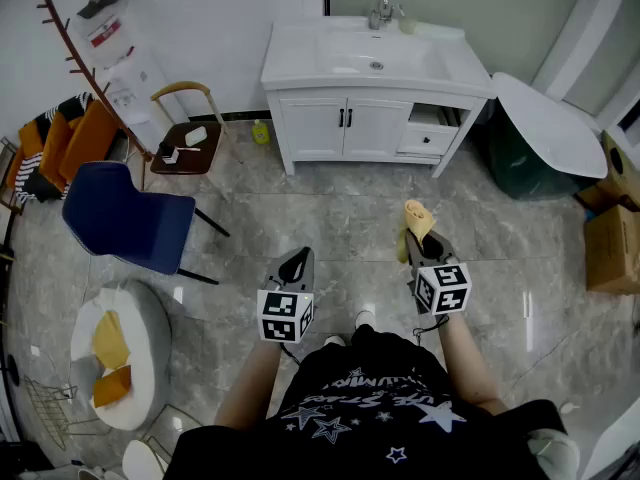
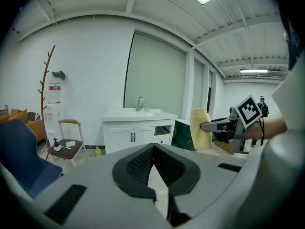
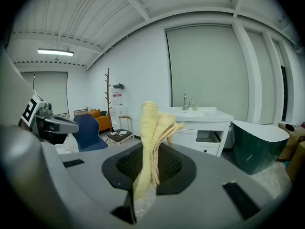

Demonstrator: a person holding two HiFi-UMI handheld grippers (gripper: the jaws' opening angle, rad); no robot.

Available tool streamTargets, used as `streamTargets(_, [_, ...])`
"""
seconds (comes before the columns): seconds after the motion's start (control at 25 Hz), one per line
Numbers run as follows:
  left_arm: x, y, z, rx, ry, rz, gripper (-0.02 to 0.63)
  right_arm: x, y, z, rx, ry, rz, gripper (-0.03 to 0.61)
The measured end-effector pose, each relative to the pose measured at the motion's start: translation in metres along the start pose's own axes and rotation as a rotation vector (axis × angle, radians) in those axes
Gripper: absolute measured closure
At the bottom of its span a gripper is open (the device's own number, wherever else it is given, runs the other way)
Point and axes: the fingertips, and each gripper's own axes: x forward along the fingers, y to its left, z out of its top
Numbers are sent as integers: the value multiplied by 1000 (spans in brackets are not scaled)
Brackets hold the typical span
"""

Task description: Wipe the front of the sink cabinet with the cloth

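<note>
Right gripper point(image 1: 426, 249) clamps the yellow cloth point(image 1: 416, 218) — folded, upright. Left gripper point(image 1: 298, 260) — jaws together, empty. Sink cabinet point(image 1: 345, 128) stands well ahead.

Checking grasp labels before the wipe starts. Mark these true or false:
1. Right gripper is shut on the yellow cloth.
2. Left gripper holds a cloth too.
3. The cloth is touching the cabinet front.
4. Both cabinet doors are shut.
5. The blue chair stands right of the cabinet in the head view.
1. True. The right gripper is clamped on the yellow cloth, which sticks up from its fingers.
2. False. The left gripper has its fingers together with nothing between them.
3. False. The cloth is held in the air, well apart from the sink cabinet across the floor.
4. True. Both doors are shut.
5. False. The blue chair stands left of the cabinet.
</note>
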Motion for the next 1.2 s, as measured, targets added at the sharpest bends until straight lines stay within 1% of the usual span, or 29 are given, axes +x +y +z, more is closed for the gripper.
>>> streamTargets(0.24, [-6, 11, -9, -22, 12, 8, 597, 8, 11, -1, -4, 3, 7, 517])
streamTargets(0.36, [-11, 10, -19, -39, 27, -5, 597, 11, 18, -6, -3, 11, 11, 518])
streamTargets(0.44, [-15, 11, -23, -36, 30, -12, 597, 14, 22, -7, -5, 16, 13, 517])
streamTargets(0.52, [-17, 17, -25, -32, 34, -3, 597, 19, 24, -6, -8, 16, 16, 517])
streamTargets(0.68, [-21, 34, -27, -49, 43, 24, 597, 33, 24, 2, -8, 5, 23, 517])
streamTargets(0.8, [-16, 48, -36, -60, 71, 52, 597, 53, 20, 3, 13, 3, 29, 517])
streamTargets(0.96, [6, 66, -35, -83, 88, 78, 597, 90, 7, 4, 28, 12, 38, 516])
streamTargets(1.08, [40, 86, -19, -53, 89, 97, 597, 133, -11, 7, 40, 19, 54, 515])
streamTargets(1.2, [82, 117, 5, -24, 90, 132, 597, 190, -26, 12, 78, 26, 73, 515])
